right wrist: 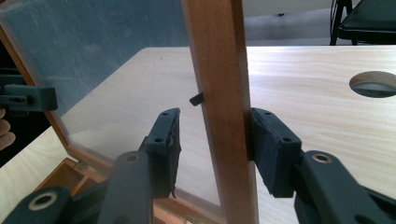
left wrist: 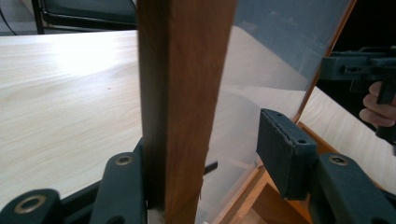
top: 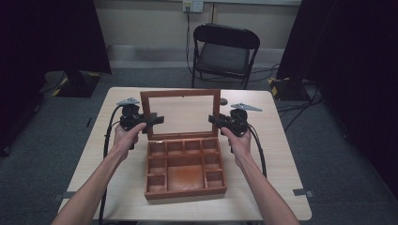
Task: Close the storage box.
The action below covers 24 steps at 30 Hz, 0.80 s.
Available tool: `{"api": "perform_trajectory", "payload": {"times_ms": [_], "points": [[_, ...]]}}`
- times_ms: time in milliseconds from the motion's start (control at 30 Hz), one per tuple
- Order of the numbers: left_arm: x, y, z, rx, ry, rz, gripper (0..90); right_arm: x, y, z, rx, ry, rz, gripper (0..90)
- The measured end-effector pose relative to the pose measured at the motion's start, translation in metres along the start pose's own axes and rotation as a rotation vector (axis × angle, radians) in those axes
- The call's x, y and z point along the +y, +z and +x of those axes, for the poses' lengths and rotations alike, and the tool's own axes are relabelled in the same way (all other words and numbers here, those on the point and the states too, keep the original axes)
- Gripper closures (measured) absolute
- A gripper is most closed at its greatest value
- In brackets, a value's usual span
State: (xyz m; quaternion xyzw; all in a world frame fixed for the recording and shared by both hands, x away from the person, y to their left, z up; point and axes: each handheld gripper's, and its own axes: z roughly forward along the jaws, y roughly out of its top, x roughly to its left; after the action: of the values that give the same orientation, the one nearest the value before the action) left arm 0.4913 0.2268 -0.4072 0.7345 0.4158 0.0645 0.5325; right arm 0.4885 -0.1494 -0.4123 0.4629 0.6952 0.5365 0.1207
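Left claw (top: 157, 119) astride the left rail of the lid (top: 180, 93), jaws parted wider than the wood. Rear jaw against the rail, front jaw clear of it on the box side, so touching but not clamping. Right claw (top: 213, 119) likewise astride the right rail: rear jaw on the wood, front jaw off it with a gap in front of the glass pane (top: 180, 115). No firm hold by either, as far as seen.

Lid upright on its hinges at the back of the wooden box (top: 185, 192), itself in the middle of the counter (top: 281, 178). Compartments (top: 185, 178) open to view and seemingly bare. Judged from this: raising done or lowering not yet begun, cannot tell which. Probably left in either case: closing both claws on the rails, then guiding the lid evenly, both sides together.
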Motion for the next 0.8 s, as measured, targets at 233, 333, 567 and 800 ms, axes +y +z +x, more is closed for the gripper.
{"api": "perform_trajectory", "payload": {"times_ms": [233,333,567,800], "points": [[0.001,-0.002,-0.009,-0.020,0.018,0.006,45.1,-0.003,-0.014,0.006,-0.003,0.000,0.014,50.7],[0.000,-0.005,-0.014,-0.032,0.030,0.013,44.6,-0.005,-0.019,0.008,0.006,0.001,0.013,49.0],[-0.005,-0.014,-0.024,-0.024,0.052,0.015,42.3,-0.008,-0.027,0.016,0.002,-0.016,0.027,43.6],[-0.009,-0.022,-0.030,-0.006,0.062,0.009,39.3,-0.012,-0.030,0.016,0.018,-0.009,0.044,40.4]]}}
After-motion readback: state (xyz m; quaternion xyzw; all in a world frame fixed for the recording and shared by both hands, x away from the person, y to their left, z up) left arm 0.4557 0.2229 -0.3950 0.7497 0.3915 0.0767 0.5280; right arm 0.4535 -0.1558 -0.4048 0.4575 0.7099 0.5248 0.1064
